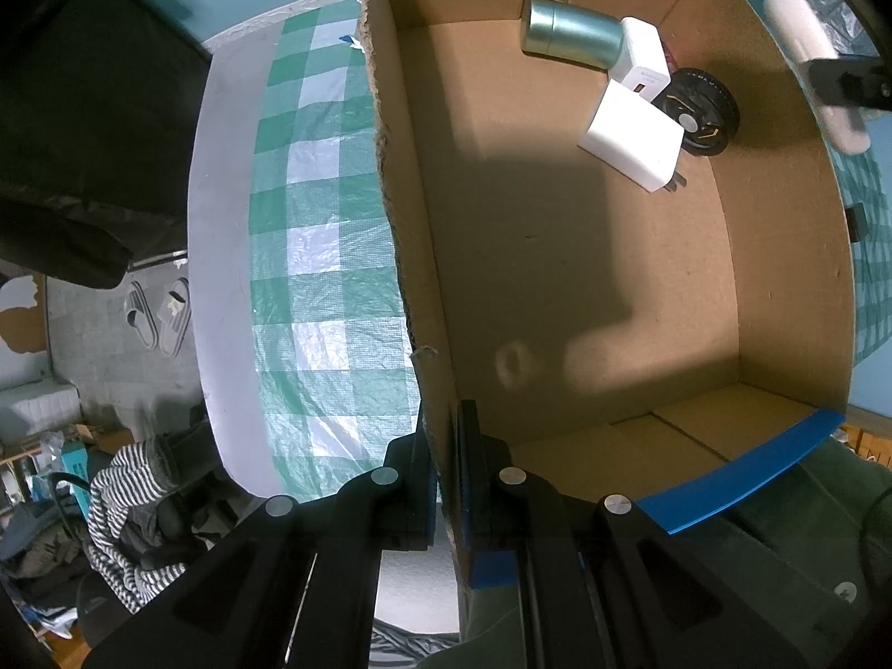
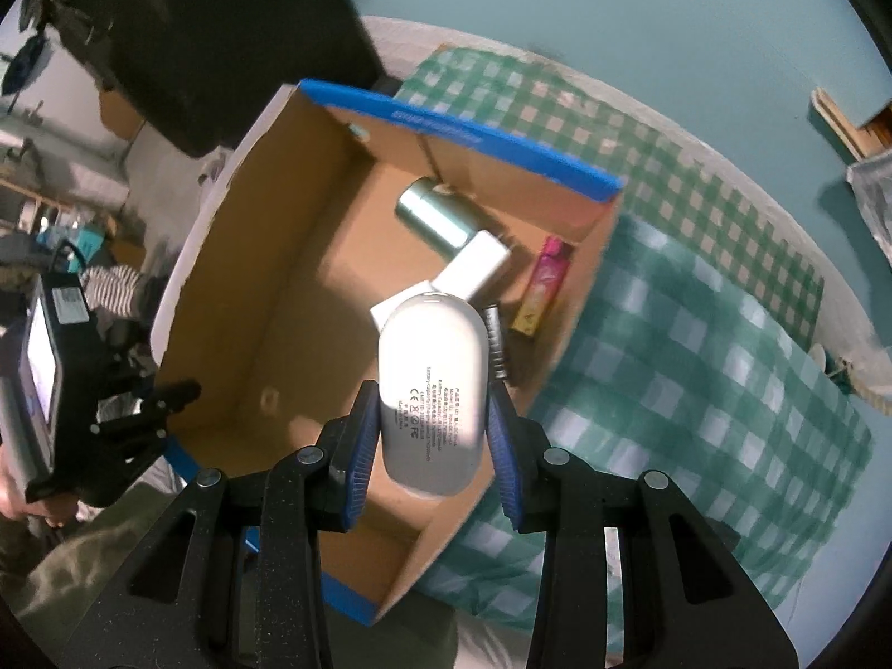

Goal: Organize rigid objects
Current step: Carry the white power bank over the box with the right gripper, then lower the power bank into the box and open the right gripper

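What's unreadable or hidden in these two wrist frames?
- Right wrist: black round object mostly hidden behind the held white power bank; only an edge shows.
- Right wrist: power bank's printed text too small and blurred to read.
- Left wrist: pink packet nearly all hidden behind the white chargers.
- Left wrist: right gripper cut off by the frame edge.

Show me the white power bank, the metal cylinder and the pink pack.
white power bank [image 2: 429, 368], right wrist view, its printed face.
metal cylinder [image 1: 571, 33], left wrist view, its curved side.
pink pack [image 2: 543, 284], right wrist view, its front.
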Demonstrator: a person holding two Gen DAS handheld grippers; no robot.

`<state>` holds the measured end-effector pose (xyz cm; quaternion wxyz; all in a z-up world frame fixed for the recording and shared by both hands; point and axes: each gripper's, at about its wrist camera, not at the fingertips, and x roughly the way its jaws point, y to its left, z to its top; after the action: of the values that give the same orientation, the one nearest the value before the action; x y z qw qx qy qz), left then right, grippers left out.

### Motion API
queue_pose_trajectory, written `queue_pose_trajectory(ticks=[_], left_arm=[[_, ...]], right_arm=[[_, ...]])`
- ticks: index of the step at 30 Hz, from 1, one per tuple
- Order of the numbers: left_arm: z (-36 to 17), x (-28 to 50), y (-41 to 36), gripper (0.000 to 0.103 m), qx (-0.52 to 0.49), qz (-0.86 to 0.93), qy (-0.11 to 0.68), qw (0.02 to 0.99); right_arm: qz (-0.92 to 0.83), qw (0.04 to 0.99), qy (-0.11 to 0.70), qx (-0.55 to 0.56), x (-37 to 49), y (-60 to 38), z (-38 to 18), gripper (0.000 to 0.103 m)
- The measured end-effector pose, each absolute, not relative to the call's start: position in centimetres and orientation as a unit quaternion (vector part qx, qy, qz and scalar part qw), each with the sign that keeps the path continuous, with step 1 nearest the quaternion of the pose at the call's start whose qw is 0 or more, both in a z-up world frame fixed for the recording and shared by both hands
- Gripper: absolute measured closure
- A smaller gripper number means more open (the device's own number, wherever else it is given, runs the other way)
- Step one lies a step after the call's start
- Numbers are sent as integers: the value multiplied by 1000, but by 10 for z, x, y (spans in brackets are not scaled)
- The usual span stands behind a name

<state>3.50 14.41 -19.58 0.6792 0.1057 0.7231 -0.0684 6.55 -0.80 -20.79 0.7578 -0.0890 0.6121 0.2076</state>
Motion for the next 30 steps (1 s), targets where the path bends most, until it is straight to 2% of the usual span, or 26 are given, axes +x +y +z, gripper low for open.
queue_pose_trajectory(ticks=[13,27,30], left_arm=[[-196,34,142,97,105,-69,725,677],[-195,34,139,97,108,-68,726,676],[-195,33,139,97,108,-67,725,676]], right_arm=[[211,726,637,-148,64,9,-248,66],[192,730,642,-133,64,0,-251,66],[184,736,640,-122,66,-6,-248,60]])
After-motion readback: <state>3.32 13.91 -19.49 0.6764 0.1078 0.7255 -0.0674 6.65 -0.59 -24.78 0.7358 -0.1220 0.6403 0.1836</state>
